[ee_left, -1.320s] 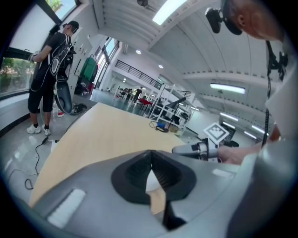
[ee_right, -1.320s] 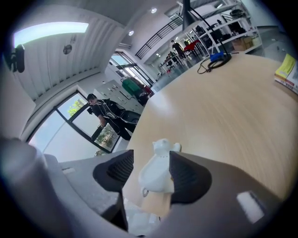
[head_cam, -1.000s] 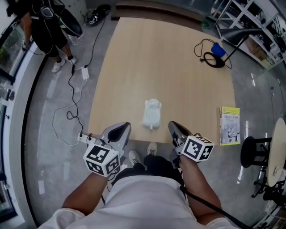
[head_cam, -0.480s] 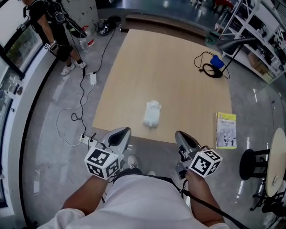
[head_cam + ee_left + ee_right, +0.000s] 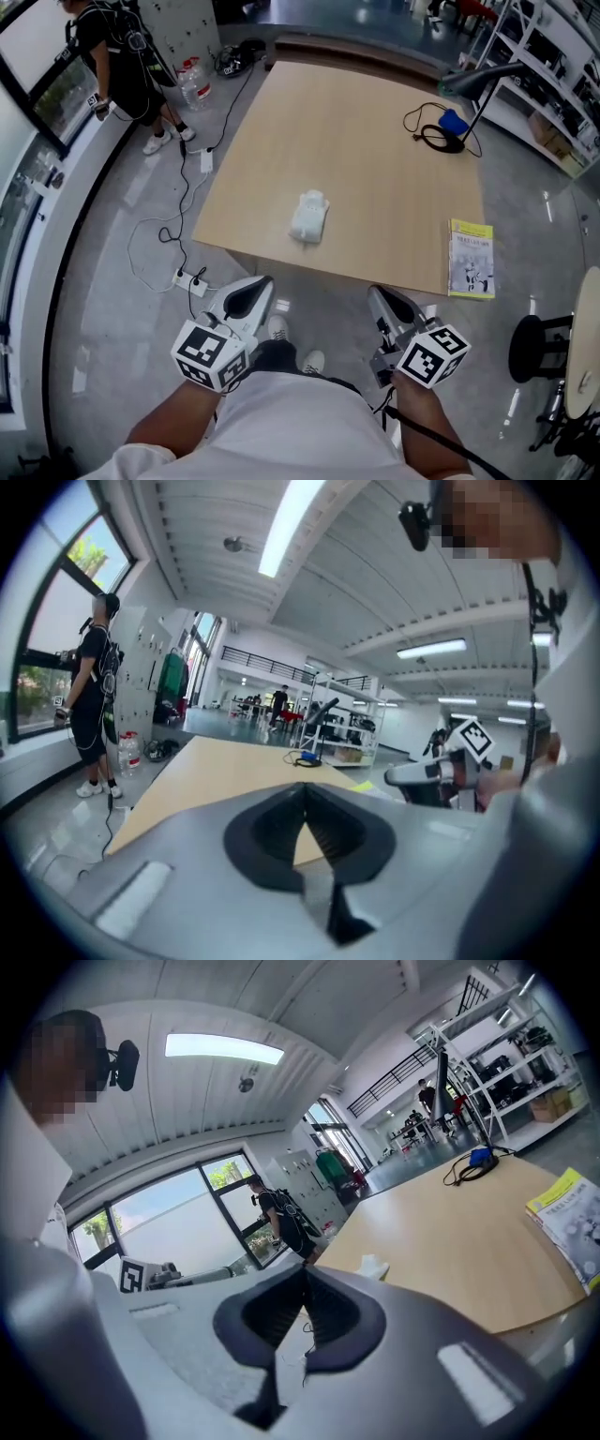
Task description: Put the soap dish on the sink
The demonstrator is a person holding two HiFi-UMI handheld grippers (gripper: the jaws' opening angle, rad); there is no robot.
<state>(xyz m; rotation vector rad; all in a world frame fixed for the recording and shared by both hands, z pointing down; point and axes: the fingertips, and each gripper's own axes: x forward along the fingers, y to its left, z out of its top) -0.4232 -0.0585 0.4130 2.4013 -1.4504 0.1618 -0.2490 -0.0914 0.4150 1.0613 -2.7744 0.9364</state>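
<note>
A small white moulded object (image 5: 309, 217), apparently the soap dish, lies alone on the light wooden table (image 5: 375, 178), left of the middle near the front edge. It also shows small in the right gripper view (image 5: 373, 1267). No sink can be made out. My left gripper (image 5: 251, 291) and right gripper (image 5: 386, 302) hang close to my body, short of the table's front edge, over the floor. Both point toward the table. The left gripper (image 5: 303, 794) has its tips together and holds nothing. The right gripper (image 5: 304, 1277) is likewise shut and empty.
A yellow booklet (image 5: 470, 258) lies at the table's front right corner. A black cable with a blue item (image 5: 441, 127) sits at the far right. A person (image 5: 117, 66) stands at the far left by the windows. Cables and a power strip (image 5: 187, 278) lie on the floor; a stool (image 5: 544, 347) stands to the right.
The table and the white object have slid farther away in the head view. Both grippers, earlier at the table's front edge, now hang over bare floor short of it, still shut.
</note>
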